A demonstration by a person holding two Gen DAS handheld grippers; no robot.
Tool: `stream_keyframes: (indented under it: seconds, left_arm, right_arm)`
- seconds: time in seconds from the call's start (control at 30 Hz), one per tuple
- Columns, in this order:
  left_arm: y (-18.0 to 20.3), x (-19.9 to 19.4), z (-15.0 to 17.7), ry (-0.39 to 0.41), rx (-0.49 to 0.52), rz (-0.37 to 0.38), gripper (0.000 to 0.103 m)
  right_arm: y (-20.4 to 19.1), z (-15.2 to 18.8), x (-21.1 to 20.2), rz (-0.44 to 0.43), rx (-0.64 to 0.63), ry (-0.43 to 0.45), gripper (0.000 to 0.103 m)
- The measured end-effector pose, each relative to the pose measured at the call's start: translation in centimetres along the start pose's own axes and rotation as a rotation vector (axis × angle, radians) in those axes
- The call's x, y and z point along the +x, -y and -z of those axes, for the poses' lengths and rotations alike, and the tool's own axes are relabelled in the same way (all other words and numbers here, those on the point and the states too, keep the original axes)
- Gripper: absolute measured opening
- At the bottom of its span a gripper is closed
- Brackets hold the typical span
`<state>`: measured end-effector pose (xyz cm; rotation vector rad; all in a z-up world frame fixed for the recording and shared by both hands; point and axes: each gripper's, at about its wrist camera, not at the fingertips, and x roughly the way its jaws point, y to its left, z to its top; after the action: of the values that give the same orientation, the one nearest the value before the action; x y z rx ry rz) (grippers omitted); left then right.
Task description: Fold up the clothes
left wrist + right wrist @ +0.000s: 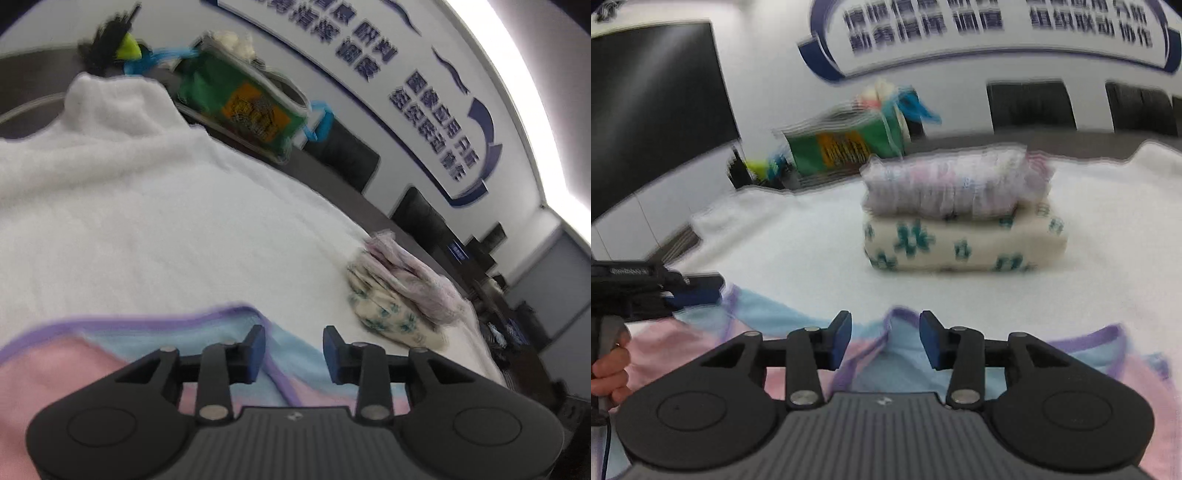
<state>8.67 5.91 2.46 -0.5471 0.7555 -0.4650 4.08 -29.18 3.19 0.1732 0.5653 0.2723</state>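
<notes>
Left wrist view only: a white towel (147,206) covers the tabletop and is rucked up into a hump at the far left; beyond it a dark bristly thing with a yellow-green piece, too blurred to name.
Right wrist view only: at the left edge a person's hand (609,373) grips the handle of the left tongs (698,290), whose blue tips reach over the corner of the garment; a large dark screen (653,103) fills the upper left.
Both views: a wall sign with blue lettering, dark chair backs below it.
Garment: a pink and light-blue garment (74,365) with purple trim lies flat on the white towel at the near edge, under both tongs; in the right wrist view its purple-edged fabric (901,354) rises in a fold between the blue pads.
Left tongs (294,349): partly open, nothing between the pads, garment edge just below them.
Right tongs (885,338): partly open, pads clear of the raised fold, gripping nothing.
Folded pile: a cream cloth with teal flowers (964,243) lies beneath a pale pink-lilac one (953,184), well apart from the garment, to its right in the left wrist view.
Container: a green bag (240,107) with an orange label and blue handles stands at the far edge, pale bundled items showing at its top; blurred.
</notes>
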Motion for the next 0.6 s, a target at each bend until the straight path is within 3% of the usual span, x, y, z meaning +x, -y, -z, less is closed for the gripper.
stream_keyframes:
  seconds: [0.07,0.17,0.3,0.37,0.43,0.5,0.6]
  left_arm:
    - [1.7,-1.7,1.1,-0.076,0.106,0.049,0.034]
    - [4.7,-4.9,5.3,-0.091,0.325,0.076,0.041]
    - [8.8,-5.5,10.4,-0.109,0.405,0.115,0.042]
    - [12.1,-4.4,13.4,-0.124,0.494,0.146,0.042]
    - [15.4,-2.9,16.2,-0.12,0.628,0.122,0.042]
    - [17.5,-0.9,18.2,-0.111,0.723,0.028,0.041]
    - [18.7,2.0,19.1,-0.105,0.753,-0.098,0.039]
  right_arm:
    - [0.7,0.0,-3.0,0.052,-0.043,0.012,0.042]
    - [2.4,0.9,-7.6,0.159,-0.109,-0.002,0.042]
    - [5.0,4.7,-11.5,0.202,-0.055,-0.085,0.042]
    - [4.6,6.7,-12.6,0.186,-0.065,-0.098,0.042]
    - [3.2,8.3,-14.0,0.135,-0.094,-0.067,0.042]
    - [2.1,9.3,-14.8,0.111,-0.153,-0.046,0.041]
    - [1.8,9.7,-14.6,0.164,-0.207,-0.051,0.041]
